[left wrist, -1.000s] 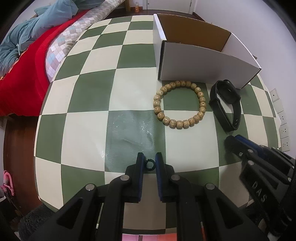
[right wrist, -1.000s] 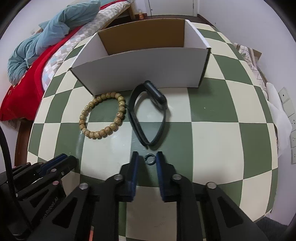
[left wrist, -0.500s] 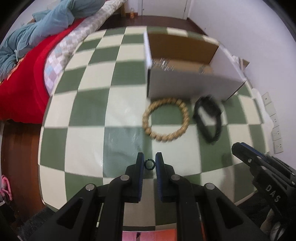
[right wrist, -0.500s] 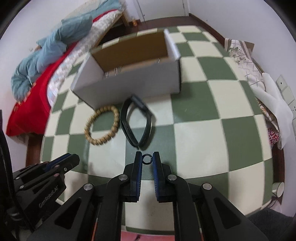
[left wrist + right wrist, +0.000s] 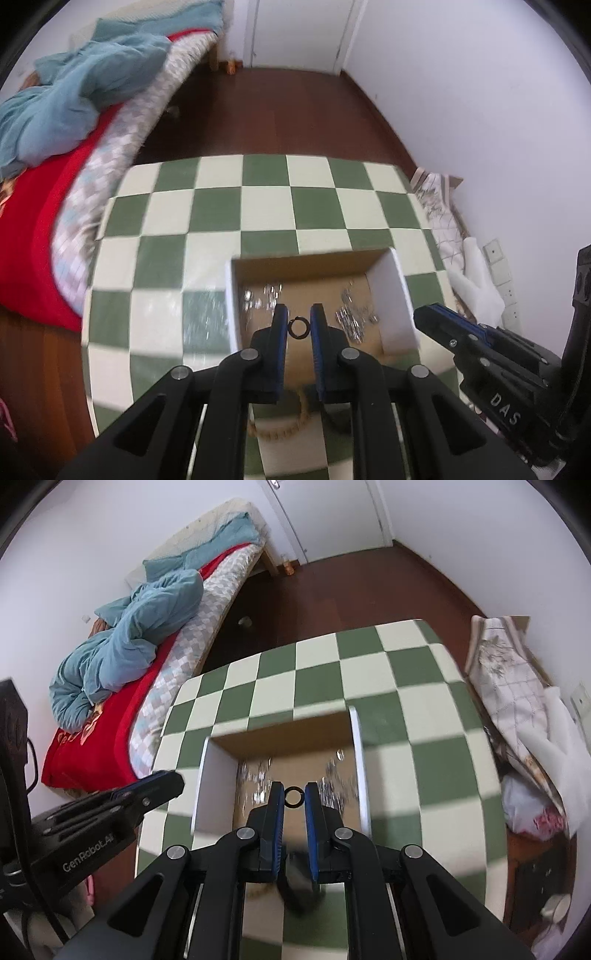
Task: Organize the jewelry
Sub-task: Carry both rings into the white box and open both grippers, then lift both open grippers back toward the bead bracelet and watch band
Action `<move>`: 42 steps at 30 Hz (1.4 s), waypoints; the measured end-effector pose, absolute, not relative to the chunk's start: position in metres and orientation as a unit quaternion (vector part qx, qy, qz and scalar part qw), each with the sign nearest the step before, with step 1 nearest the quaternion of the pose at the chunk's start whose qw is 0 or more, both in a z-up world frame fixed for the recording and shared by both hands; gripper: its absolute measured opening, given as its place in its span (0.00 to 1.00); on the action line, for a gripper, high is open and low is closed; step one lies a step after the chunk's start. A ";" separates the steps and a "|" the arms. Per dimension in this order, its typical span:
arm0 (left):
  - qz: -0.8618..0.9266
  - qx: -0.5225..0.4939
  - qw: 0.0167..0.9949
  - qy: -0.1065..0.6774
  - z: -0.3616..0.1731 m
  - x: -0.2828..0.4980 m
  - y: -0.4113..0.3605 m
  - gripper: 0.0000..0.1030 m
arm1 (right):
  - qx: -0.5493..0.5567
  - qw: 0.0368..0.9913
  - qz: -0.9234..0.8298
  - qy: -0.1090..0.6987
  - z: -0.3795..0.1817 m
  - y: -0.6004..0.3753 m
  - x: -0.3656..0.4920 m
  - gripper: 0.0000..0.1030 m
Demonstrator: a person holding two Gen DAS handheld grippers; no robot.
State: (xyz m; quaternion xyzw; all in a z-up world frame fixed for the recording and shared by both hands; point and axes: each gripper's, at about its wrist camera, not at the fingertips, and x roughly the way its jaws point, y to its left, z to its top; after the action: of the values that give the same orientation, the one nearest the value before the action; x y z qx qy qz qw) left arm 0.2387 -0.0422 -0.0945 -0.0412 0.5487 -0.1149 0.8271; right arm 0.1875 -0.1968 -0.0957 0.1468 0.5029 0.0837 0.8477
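Note:
My left gripper [image 5: 298,328] is shut on a small black ring [image 5: 298,327] and holds it above the open white cardboard box [image 5: 400,295]. My right gripper [image 5: 294,796] is shut on another small black ring [image 5: 294,796], also above the box [image 5: 208,775]. Several silvery jewelry pieces [image 5: 351,314] lie on the box's brown floor. The wooden bead bracelet [image 5: 280,430] lies on the table below my left fingers, partly hidden. The black band [image 5: 295,890] is a dark blur under my right fingers.
The green and cream checkered table [image 5: 266,199] ends at the far edge over a dark wood floor. A bed with a red cover and blue blanket [image 5: 129,646] stands at the left. Cloth and wall sockets [image 5: 472,273] are at the right.
Both grippers have lifted with their rings and moved forward from the table's near side to above the box. The bracelet and band now lie beneath the fingers.

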 end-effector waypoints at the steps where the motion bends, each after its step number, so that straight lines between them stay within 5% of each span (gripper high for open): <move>1: -0.112 -0.046 0.820 0.560 -0.101 0.252 -0.042 0.09 | 0.148 0.845 0.083 0.508 -0.098 -0.196 0.198 0.11; 8: -0.109 -0.066 0.784 0.608 -0.127 0.293 -0.042 0.10 | 0.168 0.803 0.099 0.562 -0.132 -0.199 0.263 0.12; 10: -0.104 -0.072 0.787 0.604 -0.125 0.296 -0.039 0.17 | 0.181 0.794 0.100 0.572 -0.139 -0.203 0.269 0.15; 11: -0.094 -0.069 0.789 0.604 -0.124 0.297 -0.038 0.25 | 0.183 0.792 0.100 0.574 -0.141 -0.204 0.269 0.21; 13: -0.074 -0.060 0.796 0.597 -0.119 0.298 -0.036 0.73 | 0.180 0.790 0.091 0.579 -0.143 -0.208 0.270 0.40; 17: -0.051 -0.051 0.818 0.571 -0.106 0.291 -0.028 0.86 | 0.159 0.800 0.067 0.575 -0.137 -0.214 0.260 0.73; 19: -0.028 -0.021 0.828 0.559 -0.102 0.285 -0.025 1.00 | 0.135 0.802 0.046 0.579 -0.133 -0.215 0.253 0.84; 23: 0.018 0.023 0.844 0.535 -0.102 0.262 -0.016 1.00 | 0.062 0.803 0.005 0.592 -0.134 -0.210 0.235 0.98; 42: 0.044 0.050 0.870 0.489 -0.089 0.171 -0.006 1.00 | -0.001 0.833 -0.016 0.554 -0.104 -0.176 0.161 1.00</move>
State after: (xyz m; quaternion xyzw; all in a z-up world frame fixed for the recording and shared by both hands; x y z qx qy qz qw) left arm 0.1707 -0.0063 -0.0894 0.0497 0.4894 0.0439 0.8695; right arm 0.1611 -0.1762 -0.1044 -0.0008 0.5536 -0.0161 0.8327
